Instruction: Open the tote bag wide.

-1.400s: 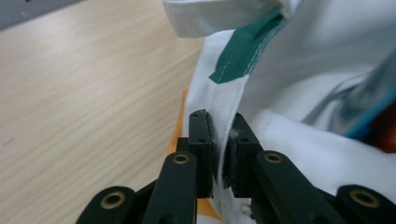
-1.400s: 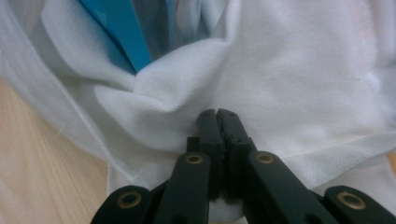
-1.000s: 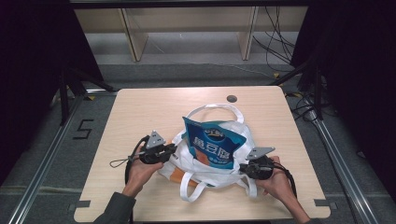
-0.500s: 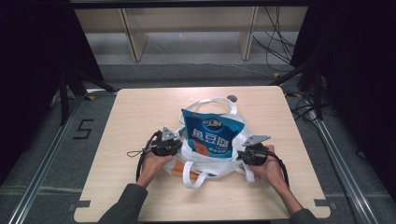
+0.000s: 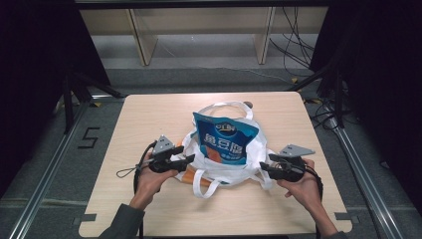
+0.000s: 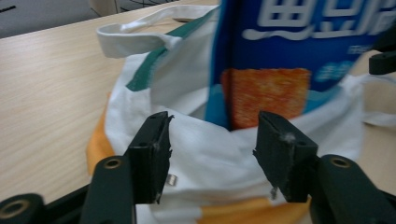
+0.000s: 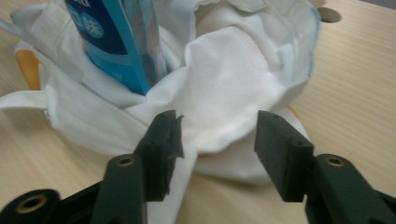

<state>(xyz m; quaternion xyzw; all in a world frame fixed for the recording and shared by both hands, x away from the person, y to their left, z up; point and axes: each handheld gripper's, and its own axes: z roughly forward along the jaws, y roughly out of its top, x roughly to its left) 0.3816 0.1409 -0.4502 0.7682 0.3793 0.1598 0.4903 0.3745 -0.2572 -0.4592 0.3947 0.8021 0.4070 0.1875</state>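
Note:
A white cloth tote bag (image 5: 222,168) with orange and green trim lies slumped on the wooden table (image 5: 149,114). A blue snack packet (image 5: 226,139) stands upright inside it. My left gripper (image 5: 190,160) sits at the bag's left side and my right gripper (image 5: 262,167) at its right side. Both pairs of jaws have just been opening and now stand open. In the left gripper view the left gripper (image 6: 212,135) frames white cloth (image 6: 210,154) without pressing it. The right gripper (image 7: 217,130) likewise frames a loose fold (image 7: 229,88).
The bag's handles (image 5: 225,105) loop toward the table's far edge, and another strap (image 5: 204,185) trails toward the near edge. A small round hole (image 7: 330,14) is in the tabletop beyond the bag. Wooden shelving legs (image 5: 142,40) stand on the floor behind the table.
Both grippers were shut on the bag's sides; now their jaws are open and the hands have drawn outward from the bag. The bag has sagged lower around the packet.

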